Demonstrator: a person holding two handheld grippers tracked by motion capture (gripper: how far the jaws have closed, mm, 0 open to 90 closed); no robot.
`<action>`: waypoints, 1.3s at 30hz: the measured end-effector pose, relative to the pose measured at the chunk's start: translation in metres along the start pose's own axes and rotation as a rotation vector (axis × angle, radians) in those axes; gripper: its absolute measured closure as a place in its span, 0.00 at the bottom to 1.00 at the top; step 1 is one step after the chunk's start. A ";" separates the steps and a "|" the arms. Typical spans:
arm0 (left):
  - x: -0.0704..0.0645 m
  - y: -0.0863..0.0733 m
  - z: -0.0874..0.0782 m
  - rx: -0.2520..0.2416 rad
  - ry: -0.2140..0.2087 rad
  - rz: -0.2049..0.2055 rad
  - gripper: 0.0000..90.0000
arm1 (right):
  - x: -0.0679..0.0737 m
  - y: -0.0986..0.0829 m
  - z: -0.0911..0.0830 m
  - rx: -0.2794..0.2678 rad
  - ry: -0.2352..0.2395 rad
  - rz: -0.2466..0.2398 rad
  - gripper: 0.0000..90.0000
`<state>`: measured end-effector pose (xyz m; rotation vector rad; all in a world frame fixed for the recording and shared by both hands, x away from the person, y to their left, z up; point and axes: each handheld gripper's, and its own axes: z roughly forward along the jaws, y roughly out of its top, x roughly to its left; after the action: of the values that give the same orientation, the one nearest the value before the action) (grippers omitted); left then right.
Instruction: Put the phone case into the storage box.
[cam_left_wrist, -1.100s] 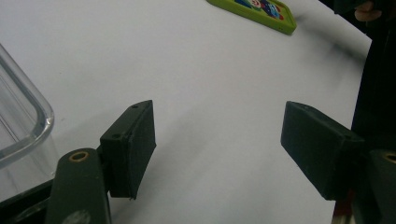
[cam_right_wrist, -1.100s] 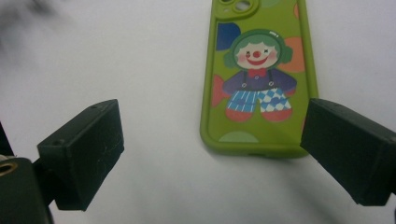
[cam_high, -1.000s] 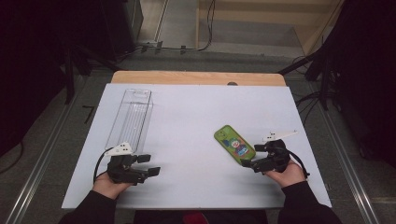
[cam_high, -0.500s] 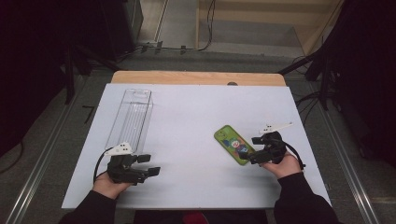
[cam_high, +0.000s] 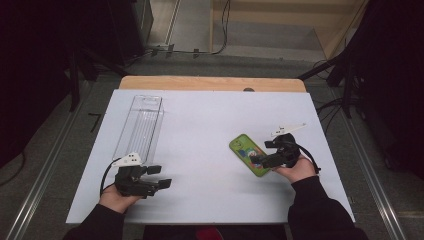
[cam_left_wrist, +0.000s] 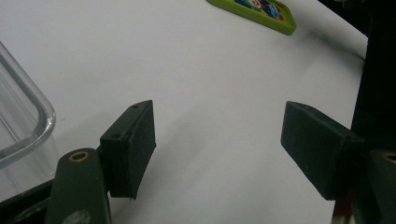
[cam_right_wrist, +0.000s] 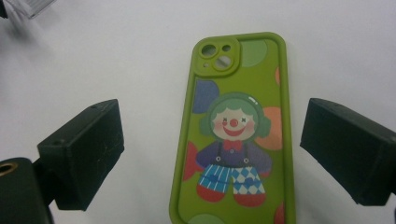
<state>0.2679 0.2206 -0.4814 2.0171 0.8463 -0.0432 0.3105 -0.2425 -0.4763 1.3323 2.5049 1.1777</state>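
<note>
The glossy lime-green phone case (cam_right_wrist: 236, 130), rounded at the corners and printed with a cartoon clown, lies flat on the smooth white counter (cam_high: 200, 130) on the person's right side. The right gripper (cam_high: 261, 152) hovers at its near end with blocky matte-black fingers (cam_right_wrist: 84, 151) spread wide to either side. Near the clear, ribbed plastic box (cam_high: 141, 125), the left gripper (cam_high: 159, 176) rests low with fingers apart over bare counter

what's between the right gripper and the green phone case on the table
Nothing visible. The right gripper has its jaws open on either side of the green clown-print phone case, which lies flat on the bare white table. The clear plastic box and the left gripper sit well off to the other side.
</note>
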 end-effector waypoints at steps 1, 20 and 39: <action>0.000 0.000 0.000 -0.001 0.000 -0.002 0.30 | 0.000 0.002 0.003 0.002 -0.001 -0.002 0.05; 0.000 0.000 0.000 0.000 0.001 0.001 0.30 | -0.004 0.028 0.027 0.062 -0.041 -0.028 0.05; 0.000 0.000 -0.001 -0.006 -0.002 0.003 0.30 | -0.008 0.021 0.044 0.141 -0.071 -0.026 0.05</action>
<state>0.2676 0.2211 -0.4812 2.0119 0.8412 -0.0407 0.3470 -0.2153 -0.4962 1.3417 2.5882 0.9474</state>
